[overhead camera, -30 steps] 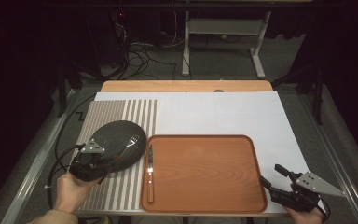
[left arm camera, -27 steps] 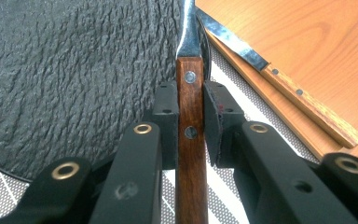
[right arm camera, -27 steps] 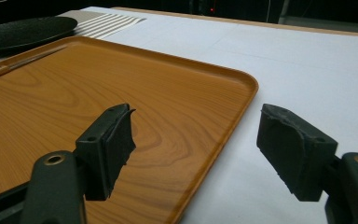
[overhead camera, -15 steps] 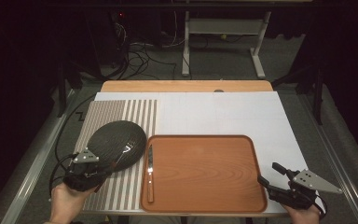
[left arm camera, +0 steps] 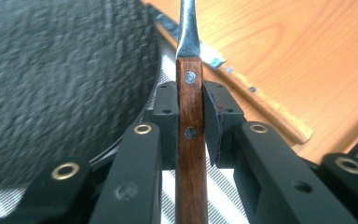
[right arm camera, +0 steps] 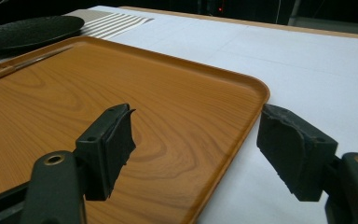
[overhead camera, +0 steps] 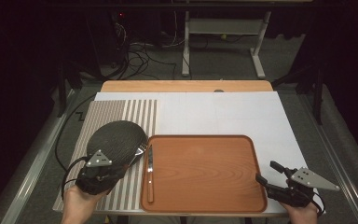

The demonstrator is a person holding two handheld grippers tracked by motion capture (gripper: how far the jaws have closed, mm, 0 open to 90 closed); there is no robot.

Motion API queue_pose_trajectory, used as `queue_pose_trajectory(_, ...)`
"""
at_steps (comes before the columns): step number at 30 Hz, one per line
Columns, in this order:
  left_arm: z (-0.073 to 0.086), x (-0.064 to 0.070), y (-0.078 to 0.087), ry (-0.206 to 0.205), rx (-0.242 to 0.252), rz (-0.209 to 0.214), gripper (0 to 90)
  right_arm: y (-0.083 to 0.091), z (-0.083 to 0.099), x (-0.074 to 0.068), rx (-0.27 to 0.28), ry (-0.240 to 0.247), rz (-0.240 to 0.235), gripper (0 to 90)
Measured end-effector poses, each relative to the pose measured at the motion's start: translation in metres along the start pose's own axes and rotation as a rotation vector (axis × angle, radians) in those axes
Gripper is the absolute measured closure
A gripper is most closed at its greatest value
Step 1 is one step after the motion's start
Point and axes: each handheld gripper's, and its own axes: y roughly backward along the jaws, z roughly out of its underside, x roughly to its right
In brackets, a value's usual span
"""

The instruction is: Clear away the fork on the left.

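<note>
Wooden-handled utensil (left arm camera: pixel 190 140) is clamped mid-handle in the left gripper (left arm camera: pixel 189 123), metal neck pointing straight ahead, likely so it can be carried level to the tray (overhead camera: pixel 205 172) just right of it. Dark plate (left arm camera: pixel 60 88) sits left of the jaws; a knife (overhead camera: pixel 149 173) lies inside the tray's near edge. Right gripper (right arm camera: pixel 196 149) hangs wide and empty over the tray's corner

text: none legible | labels: none | brands, numbers, signs: none (every surface checked)

striped mat (overhead camera: pixel 121 116), white sheet (overhead camera: pixel 242 112) on table (overhead camera: pixel 186 86)
</note>
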Motion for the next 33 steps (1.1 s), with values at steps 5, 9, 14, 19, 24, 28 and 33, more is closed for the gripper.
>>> queue_pose_trajectory(5,-0.002,0.010,0.001,-0.018,0.006,0.005,72.8,-0.003,-0.001,0.000,-0.001,0.004,-0.010,27.2)
queue_pose_trajectory(9,-0.008,0.018,-0.003,-0.032,0.010,0.022,72.8,-0.005,-0.002,0.001,-0.002,0.003,-0.014,27.2)
queue_pose_trajectory(14,-0.016,0.030,-0.013,-0.056,0.007,0.057,72.7,-0.005,-0.002,0.001,-0.001,0.005,-0.016,27.2)
queue_pose_trajectory(19,-0.025,0.041,-0.022,-0.076,0.014,0.089,72.7,-0.005,-0.002,0.001,0.001,0.006,-0.017,27.2)
queue_pose_trajectory(24,-0.033,0.052,-0.034,-0.084,0.016,0.125,72.7,-0.005,-0.002,0.002,0.000,0.000,-0.014,27.2)
queue_pose_trajectory(28,-0.039,0.059,-0.042,-0.087,0.005,0.134,72.7,-0.005,-0.002,0.002,-0.001,0.001,-0.013,27.2)
queue_pose_trajectory(33,-0.043,0.063,-0.049,-0.078,-0.008,0.153,72.7,-0.005,-0.001,0.002,-0.001,0.000,-0.013,27.2)
